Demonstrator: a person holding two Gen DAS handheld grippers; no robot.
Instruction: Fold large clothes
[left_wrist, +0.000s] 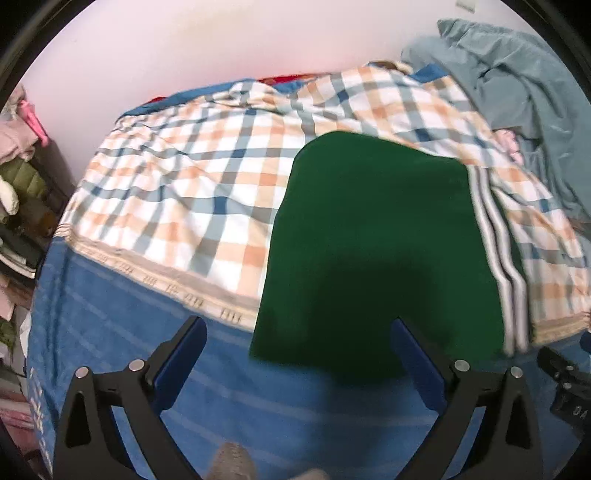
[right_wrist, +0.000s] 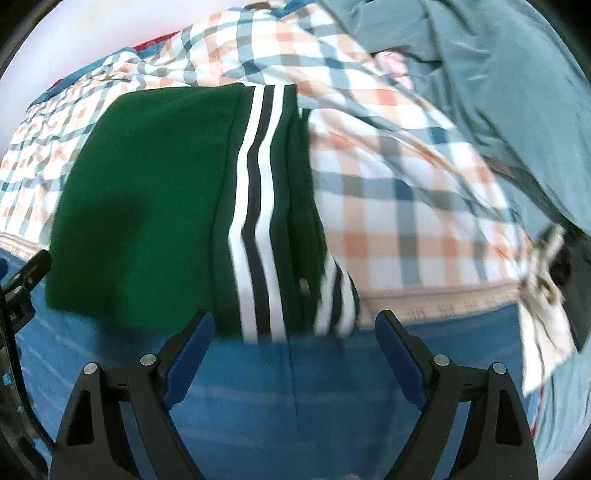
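A bed (left_wrist: 122, 354) fills both views, its blue striped cover bare along the near edge and its far corners lost behind bedding. A checked quilt (left_wrist: 192, 184) in orange, blue and white lies rumpled across the middle up to the far edge by the pale wall (left_wrist: 166, 55); its right end is cut off by the lens rim. A grey-blue blanket (left_wrist: 517, 85) is heaped at the far right corner, with something small and pink tucked against it, too blurred to name.

The green garment (left_wrist: 376, 240) lies folded into a flat block, partly on the quilt and partly on the blue cover near the near edge. White and dark stripes (right_wrist: 258, 206) run down its right side; the lower right layers are smeared by blur, so how they stack is unclear.

At the left side of the bed a cluttered pile of clothes (left_wrist: 18, 155) is mostly cropped.

The left gripper (left_wrist: 299, 336) hangs over the garment's near edge, fingers spread wide, nothing between them. The right gripper (right_wrist: 295, 328) hangs over the striped corner, fingers likewise spread and clear of the cloth
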